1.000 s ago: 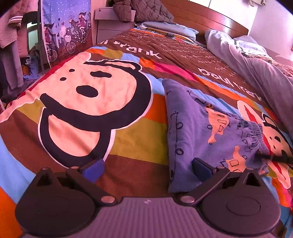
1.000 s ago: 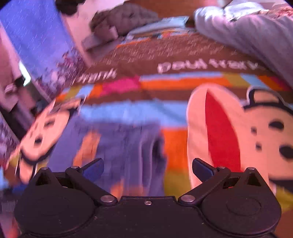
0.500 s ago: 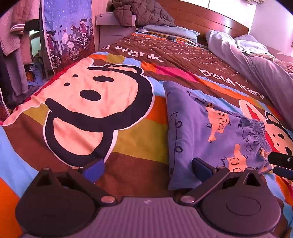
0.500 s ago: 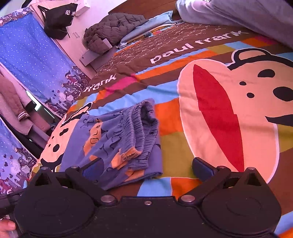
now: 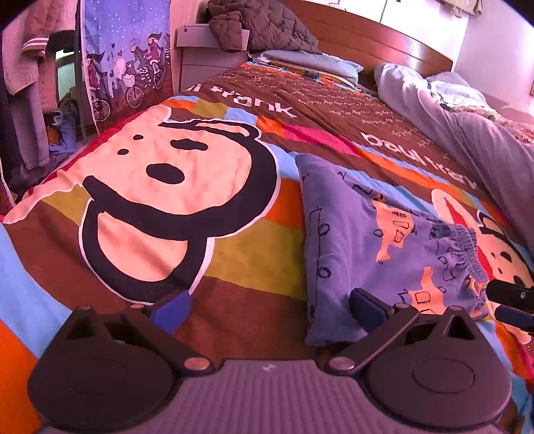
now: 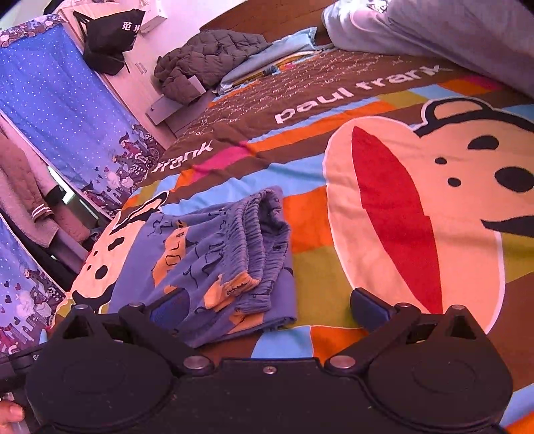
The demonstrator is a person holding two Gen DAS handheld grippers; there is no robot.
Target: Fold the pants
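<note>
Small blue cartoon-print cotton pants point(image 6: 213, 260) lie folded on the striped monkey-print bedspread point(image 5: 233, 253); left gripper point(image 5: 267, 308) and right gripper point(image 6: 267, 308) hover beside them, both spread wide and empty. Folding looks finished; perhaps only smoothing remains.

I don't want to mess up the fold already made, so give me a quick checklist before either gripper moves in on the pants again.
1. Left gripper open and empty: ok, jaws spread wide.
2. Right gripper open and empty: ok, jaws spread wide.
3. Pants lying folded on the bedspread: ok, a compact stack with the elastic waistband on top.
4. Layers squared up: not ok, edges near the waistband look bunched and uneven.
5. Nothing resting on the pants: ok; the grey duvet and quilted jacket lie well away.
6. Grippers clear of each other: cannot tell; the right gripper shows at the left view's edge beside the waistband.
</note>
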